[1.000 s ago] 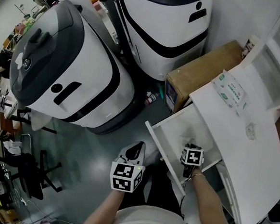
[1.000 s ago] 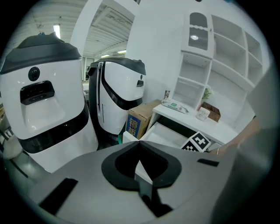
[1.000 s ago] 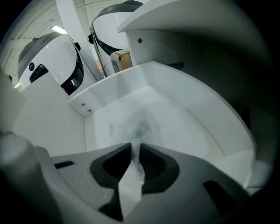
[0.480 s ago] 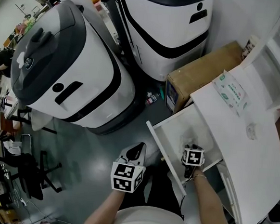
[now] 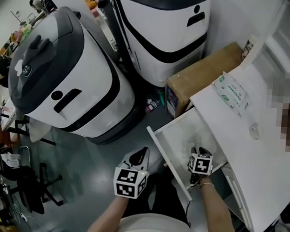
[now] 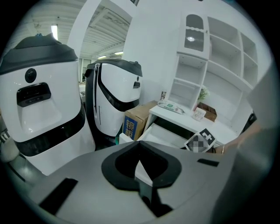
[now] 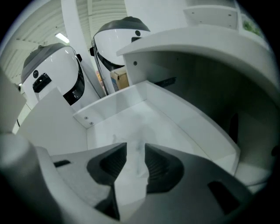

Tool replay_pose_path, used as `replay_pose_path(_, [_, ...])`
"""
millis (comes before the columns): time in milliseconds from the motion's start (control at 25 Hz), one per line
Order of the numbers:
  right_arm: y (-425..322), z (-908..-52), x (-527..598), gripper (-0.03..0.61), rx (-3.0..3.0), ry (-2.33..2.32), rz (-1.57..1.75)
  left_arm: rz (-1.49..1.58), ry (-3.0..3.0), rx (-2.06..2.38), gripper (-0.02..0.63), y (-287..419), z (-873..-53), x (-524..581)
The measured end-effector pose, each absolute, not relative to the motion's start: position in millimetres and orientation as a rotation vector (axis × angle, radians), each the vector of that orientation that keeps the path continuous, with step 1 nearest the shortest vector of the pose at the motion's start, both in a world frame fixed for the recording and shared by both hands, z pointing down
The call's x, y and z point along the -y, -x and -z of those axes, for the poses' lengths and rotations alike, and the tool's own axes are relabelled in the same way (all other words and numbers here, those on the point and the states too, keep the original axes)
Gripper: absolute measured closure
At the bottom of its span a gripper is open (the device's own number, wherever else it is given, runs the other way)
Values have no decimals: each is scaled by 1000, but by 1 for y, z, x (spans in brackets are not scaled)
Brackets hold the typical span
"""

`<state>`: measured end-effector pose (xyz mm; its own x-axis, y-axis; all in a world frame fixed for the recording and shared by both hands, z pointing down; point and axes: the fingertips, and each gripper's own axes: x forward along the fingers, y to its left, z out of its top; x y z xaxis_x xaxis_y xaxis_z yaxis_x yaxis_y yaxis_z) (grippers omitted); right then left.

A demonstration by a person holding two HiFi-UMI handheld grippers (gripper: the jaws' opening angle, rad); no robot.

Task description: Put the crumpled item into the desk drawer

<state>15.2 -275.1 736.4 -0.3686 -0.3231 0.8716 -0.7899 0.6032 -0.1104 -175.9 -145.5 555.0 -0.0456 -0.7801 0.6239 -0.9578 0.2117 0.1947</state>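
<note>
The white desk drawer (image 5: 159,140) is pulled out. My right gripper (image 5: 198,153) hangs over its near end and points steeply down. Its jaws have just been opening and now stand apart, pressing on nothing. Through their gap in the right gripper view (image 7: 136,144) a faint, pale crumpled item (image 7: 139,131) lies on the drawer floor (image 7: 175,127). In the head view it shows as a greyish smudge (image 5: 190,139). My left gripper (image 5: 141,155) is outside the drawer front with its tips touching (image 6: 139,141), shut on nothing.
The white desk top (image 5: 232,145) carries a wipes packet (image 5: 231,92) and a small clear crumpled thing (image 5: 254,130). A cardboard box (image 5: 198,74) stands beside the desk. Two large white-and-black machines (image 5: 63,76) (image 5: 162,24) fill the floor to the left.
The right gripper has risen slightly above the drawer floor. The left gripper has stayed where it was. The head view has shifted a little.
</note>
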Motion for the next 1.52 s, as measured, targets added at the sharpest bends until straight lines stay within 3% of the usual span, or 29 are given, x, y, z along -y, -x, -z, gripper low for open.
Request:
replay_pose_path(1240, [-41,-486,252,488,2488,-1282,-626,-324,-1950,1743,621,132,-521,194])
replay_pose_path(1520, [-58,-458,240,531,2517,-1386,-553,-322,-2005,1720,621,124,-512,200])
